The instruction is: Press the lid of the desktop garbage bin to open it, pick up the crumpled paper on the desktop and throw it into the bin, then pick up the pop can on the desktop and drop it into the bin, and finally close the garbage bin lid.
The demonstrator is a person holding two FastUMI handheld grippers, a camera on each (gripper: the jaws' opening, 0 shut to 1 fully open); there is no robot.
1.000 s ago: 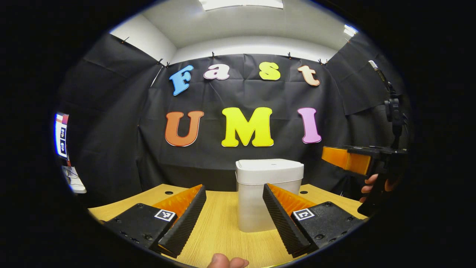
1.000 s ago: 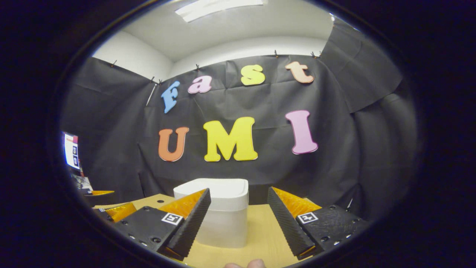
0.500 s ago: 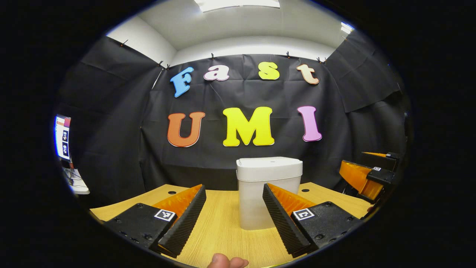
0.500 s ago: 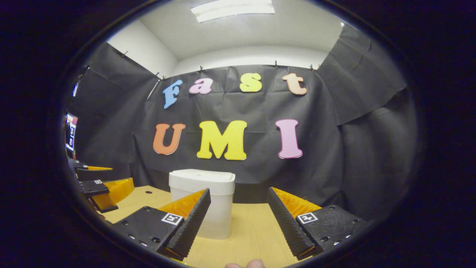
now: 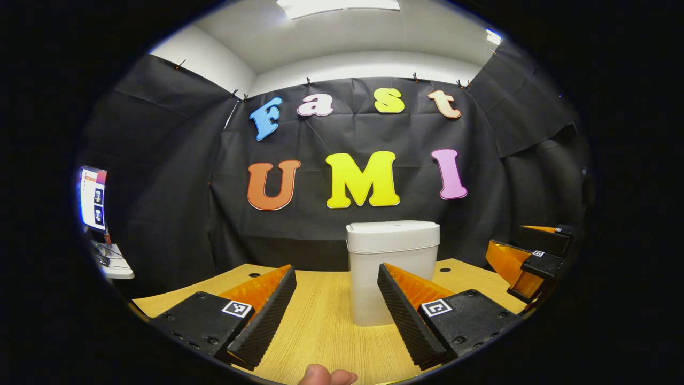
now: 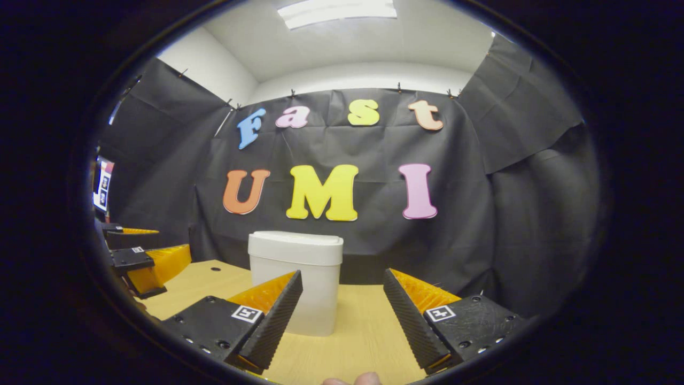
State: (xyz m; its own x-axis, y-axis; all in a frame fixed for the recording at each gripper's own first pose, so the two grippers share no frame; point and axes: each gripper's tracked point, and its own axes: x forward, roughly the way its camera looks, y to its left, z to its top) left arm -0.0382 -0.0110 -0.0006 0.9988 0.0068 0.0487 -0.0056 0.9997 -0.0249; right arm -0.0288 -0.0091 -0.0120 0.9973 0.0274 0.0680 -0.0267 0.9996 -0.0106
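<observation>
- Since a second ago, your right gripper [image 5: 526,262] has dropped from the middle right of the left gripper view, where a hand showed on its handle, to the lower right edge, level with the bench [image 5: 320,326].
- In the right gripper view the garbage bin [image 6: 295,280] has changed from being seen from above to being seen side-on, and it now sits left of centre.
- Your left gripper [image 5: 334,307] has barely shifted; the bin [image 5: 391,270] stands just right of centre in its view, partly behind the right-hand finger.
- Both grippers are spread wide, and nothing is between the fingers of either.
- The bin stands upright on the bench near the black cloth wall; its lid [image 5: 393,235] is down, so you cannot see what is inside.
- Your left gripper [image 6: 140,262] shows at the left edge of the right gripper view, above the bench edge.
- A fingertip [image 5: 326,376] shows at the bottom of the left gripper view.
</observation>
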